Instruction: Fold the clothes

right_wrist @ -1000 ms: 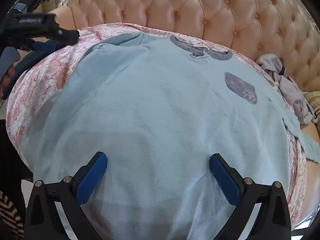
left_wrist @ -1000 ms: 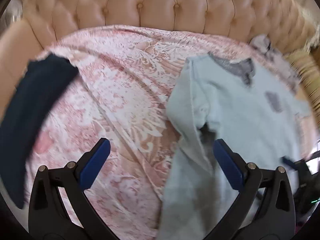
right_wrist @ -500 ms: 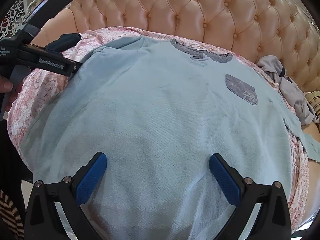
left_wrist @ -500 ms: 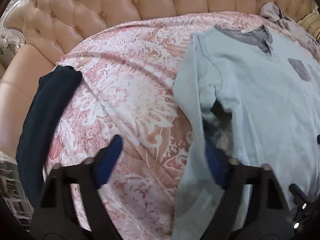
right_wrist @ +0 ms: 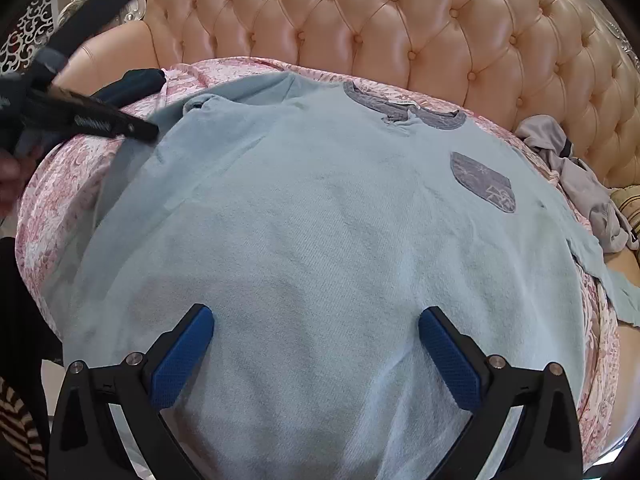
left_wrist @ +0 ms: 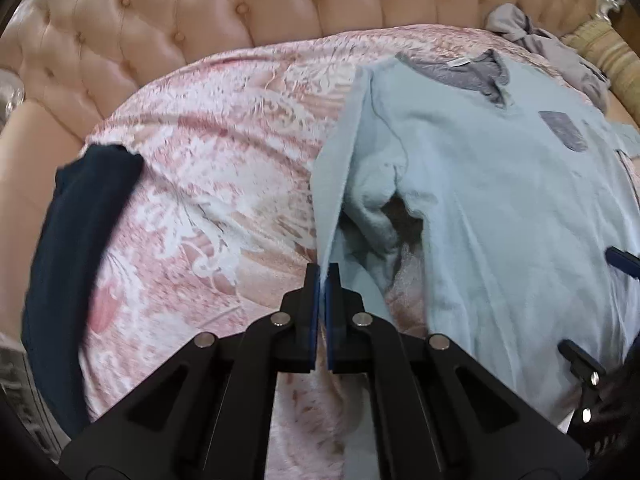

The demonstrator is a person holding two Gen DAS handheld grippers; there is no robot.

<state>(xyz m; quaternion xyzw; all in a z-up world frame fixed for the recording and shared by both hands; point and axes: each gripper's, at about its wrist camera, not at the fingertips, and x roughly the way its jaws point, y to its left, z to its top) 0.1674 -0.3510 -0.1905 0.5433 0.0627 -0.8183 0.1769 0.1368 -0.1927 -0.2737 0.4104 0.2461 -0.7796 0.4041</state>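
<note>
In the left wrist view, the left gripper point(left_wrist: 322, 280) is being seen clenched, its two blue pads pressed on a thin edge of the light blue shirt point(left_wrist: 500, 208). The pinched edge is being held up as a standing fold that is running away from the fingertips toward the shoulder. Just right of the fingers, a rumpled sleeve is lying with a dark hollow under it. The fabric is looking soft and fleecy, like terry.

To the left of the fingers, a pink and white bedcover point(left_wrist: 208, 184) with a flowery woven pattern is being shown, and far left a dark navy garment point(left_wrist: 76, 248) is lying long and flat on it. At the shirt's far end, a grey collar point(left_wrist: 460, 74) with a small white label is being seen; the writing cannot be read.

In the right wrist view, the right gripper point(right_wrist: 316, 356) is being held released, the ribbed blue pads wide apart over the lower part of the shirt point(right_wrist: 320, 240), which is spread flat between and beyond the fingers. Only here the grey chest pocket point(right_wrist: 482, 182) with pale star shapes is clearly being shown. The left gripper point(right_wrist: 100, 122) is being seen far left, with white lettering too blurred to read.

Farthest, a tufted peach headboard point(right_wrist: 400, 36) with buttons is standing, and a crumpled grey garment point(right_wrist: 576, 176) is lying far right.
</note>
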